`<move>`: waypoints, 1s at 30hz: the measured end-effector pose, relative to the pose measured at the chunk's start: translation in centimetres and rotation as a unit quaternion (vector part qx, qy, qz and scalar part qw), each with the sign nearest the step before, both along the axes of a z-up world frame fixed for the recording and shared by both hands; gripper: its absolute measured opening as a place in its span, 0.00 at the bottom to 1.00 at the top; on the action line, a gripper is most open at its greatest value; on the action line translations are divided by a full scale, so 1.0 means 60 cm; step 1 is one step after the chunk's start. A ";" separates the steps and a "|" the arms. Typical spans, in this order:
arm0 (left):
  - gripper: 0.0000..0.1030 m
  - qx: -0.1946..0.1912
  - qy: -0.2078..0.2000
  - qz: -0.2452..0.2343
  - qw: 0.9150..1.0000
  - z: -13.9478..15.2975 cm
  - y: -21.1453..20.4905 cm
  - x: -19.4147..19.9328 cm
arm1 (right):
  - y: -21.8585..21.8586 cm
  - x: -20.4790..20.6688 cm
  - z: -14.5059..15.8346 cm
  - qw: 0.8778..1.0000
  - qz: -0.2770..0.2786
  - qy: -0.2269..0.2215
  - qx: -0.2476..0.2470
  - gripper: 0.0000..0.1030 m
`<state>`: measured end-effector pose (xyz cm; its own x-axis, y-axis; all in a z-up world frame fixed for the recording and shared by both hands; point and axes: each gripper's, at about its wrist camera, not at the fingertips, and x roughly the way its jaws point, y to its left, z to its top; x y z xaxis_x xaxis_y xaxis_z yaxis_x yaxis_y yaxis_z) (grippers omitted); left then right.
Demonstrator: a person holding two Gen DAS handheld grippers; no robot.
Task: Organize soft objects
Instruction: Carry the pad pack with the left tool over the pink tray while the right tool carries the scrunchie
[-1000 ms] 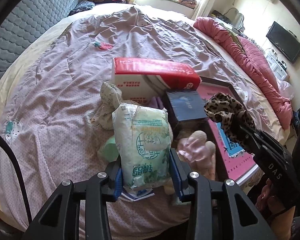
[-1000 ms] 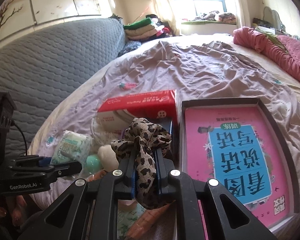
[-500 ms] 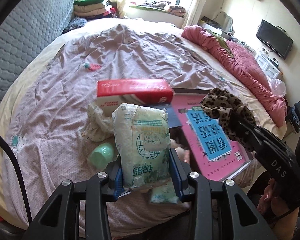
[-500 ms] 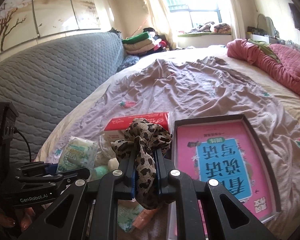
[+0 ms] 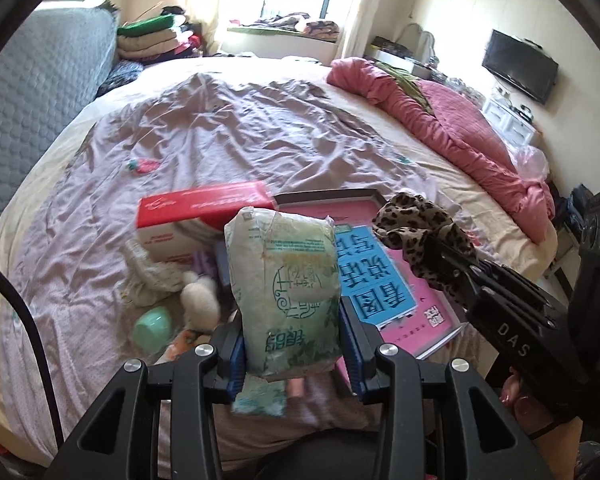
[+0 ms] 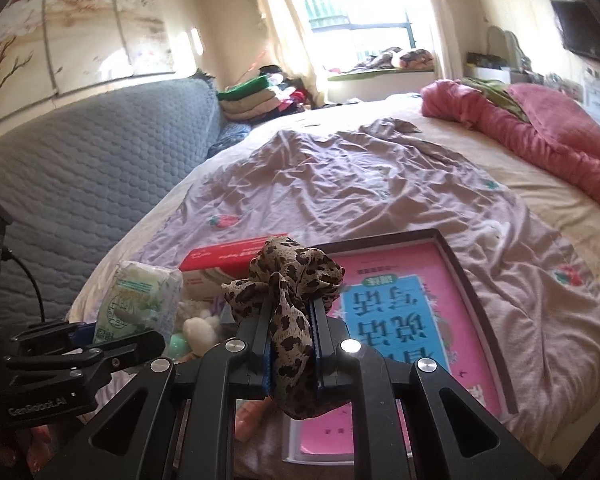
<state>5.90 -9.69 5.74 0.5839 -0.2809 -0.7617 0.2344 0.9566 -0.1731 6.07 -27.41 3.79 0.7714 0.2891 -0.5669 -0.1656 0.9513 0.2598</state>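
Judging by the pile beside the red box (image 5: 204, 216), sorting is barely begun: a white plush (image 5: 199, 299), a rag (image 5: 148, 272) and a green cup (image 5: 154, 325) still lie there. Above that box, the left gripper (image 5: 292, 350) clamps a tissue pack (image 5: 286, 292) standing upright, long axis vertical, while the right gripper (image 6: 292, 346) pinches a leopard scrunchie (image 6: 290, 280), bunched upward.

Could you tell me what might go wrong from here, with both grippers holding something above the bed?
The left gripper pinches only the lower end of the tissue pack, so the tall pack could tip or slip out. The leopard-print scrunchie in the right gripper droops loosely and may snag. A drop would likely land on the clutter below, such as the mint green cup.
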 end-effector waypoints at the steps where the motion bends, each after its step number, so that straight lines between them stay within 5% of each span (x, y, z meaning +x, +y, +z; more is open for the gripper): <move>1: 0.39 0.003 0.000 -0.005 1.000 0.002 -0.011 0.001 | -0.006 -0.002 -0.001 1.000 -0.005 0.000 -0.003 0.14; 14: 0.39 0.028 0.021 -0.059 0.998 -0.043 -0.126 0.017 | -0.123 -0.009 -0.033 0.997 -0.079 0.014 -0.015 0.15; 30: 0.39 0.050 0.083 -0.082 0.992 -0.142 -0.195 0.060 | -0.163 0.017 -0.120 0.994 -0.082 0.068 -0.007 0.15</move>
